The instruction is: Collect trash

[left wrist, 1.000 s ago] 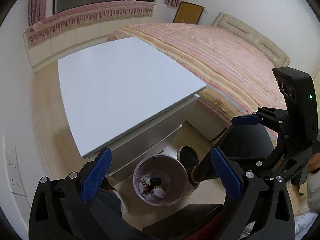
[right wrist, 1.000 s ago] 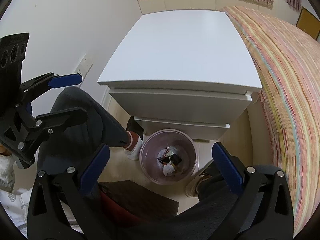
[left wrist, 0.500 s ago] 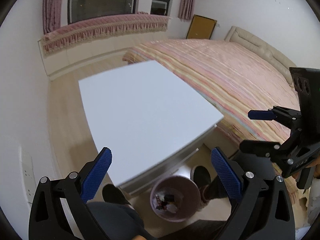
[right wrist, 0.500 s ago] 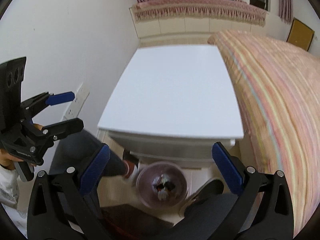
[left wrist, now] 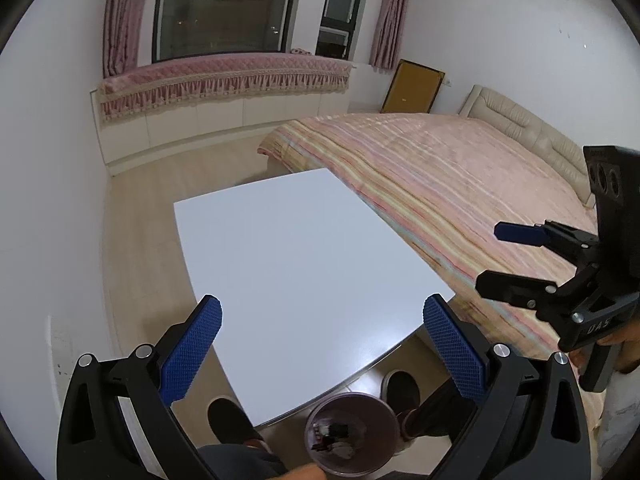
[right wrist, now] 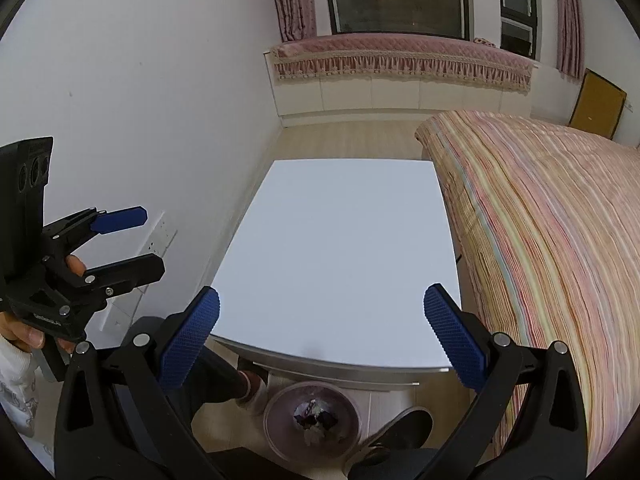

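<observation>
A pink waste bin with trash in it stands on the floor in front of the white cabinet; it also shows in the right wrist view. My left gripper is open and empty, held high above the cabinet top. My right gripper is open and empty too, at about the same height. Each gripper shows in the other's view, the right one at the right edge and the left one at the left edge. The cabinet top is bare.
A bed with a striped pink cover runs along the cabinet's right side. A white wall with sockets is on the left. A window seat with pink trim is at the far end. The person's feet flank the bin.
Both grippers have risen and tilted up from the bin toward the room. The bin has slid to the bottom edge of both views. Both stayed open and empty.
</observation>
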Available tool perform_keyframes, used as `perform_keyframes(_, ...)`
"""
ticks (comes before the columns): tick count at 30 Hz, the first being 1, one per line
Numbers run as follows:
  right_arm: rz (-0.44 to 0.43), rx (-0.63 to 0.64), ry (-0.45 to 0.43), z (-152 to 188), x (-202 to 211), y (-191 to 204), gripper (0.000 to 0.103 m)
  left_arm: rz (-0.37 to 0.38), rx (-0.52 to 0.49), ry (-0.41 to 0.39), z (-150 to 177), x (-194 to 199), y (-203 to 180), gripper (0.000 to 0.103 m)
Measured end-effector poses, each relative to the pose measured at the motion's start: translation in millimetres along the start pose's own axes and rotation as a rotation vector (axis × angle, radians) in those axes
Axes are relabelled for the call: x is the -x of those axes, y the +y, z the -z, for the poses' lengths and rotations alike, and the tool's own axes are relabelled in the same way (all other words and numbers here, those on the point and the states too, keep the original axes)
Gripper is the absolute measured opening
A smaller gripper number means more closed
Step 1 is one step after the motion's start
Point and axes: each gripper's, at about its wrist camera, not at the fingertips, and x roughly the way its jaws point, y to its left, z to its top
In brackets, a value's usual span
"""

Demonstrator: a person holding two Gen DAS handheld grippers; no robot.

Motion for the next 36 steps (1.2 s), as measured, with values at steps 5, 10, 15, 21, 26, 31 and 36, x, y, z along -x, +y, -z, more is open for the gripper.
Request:
perform_keyframes(5, -0.008, 0.009, -0.008, -3.0, -0.9, 0.8, 0.1, -0.032, -0.012, -0.002, -1.0, 0.8, -3.4, 0.097)
perform_keyframes(10, -0.004, 0.008, -0.011, -4.7, -1.0, 0.7, 0.1, -0.041, -0.018, -0.005, -1.2, 2.2, -5.7, 0.097)
perform_keyframes(15, 0.006, 0.009, -0.01, -5.9, -0.6, 0.3, 0.1, -0.033, -0.018, 0.0, -2.0, 2.9, -5.8, 0.097)
perform_keyframes(21, 0.013, 0.01, -0.01, -5.4, -0.9, 0.4, 0.1, -0.034, -0.021, 0.0, -3.8, 2.8, -7.3, 0.097)
perform_keyframes(26, 0.014, 0.005, -0.008, -7.3, 0.3, -1.0, 0.1, -0.033, -0.024, 0.0, -3.5, 3.7, -8.5, 0.097)
perform_keyframes(31, 0.015, 0.01, -0.008, -7.1, 0.3, -1.2, 0.1, -0.032, -0.024, 0.0, -3.3, 3.6, -9.2, 0.097)
perform_keyframes(36, 0.02, 0.008, -0.009, -7.1, -0.2, -3.4, 0.1, -0.032, -0.024, 0.002, -3.1, 3.7, -9.2, 0.097)
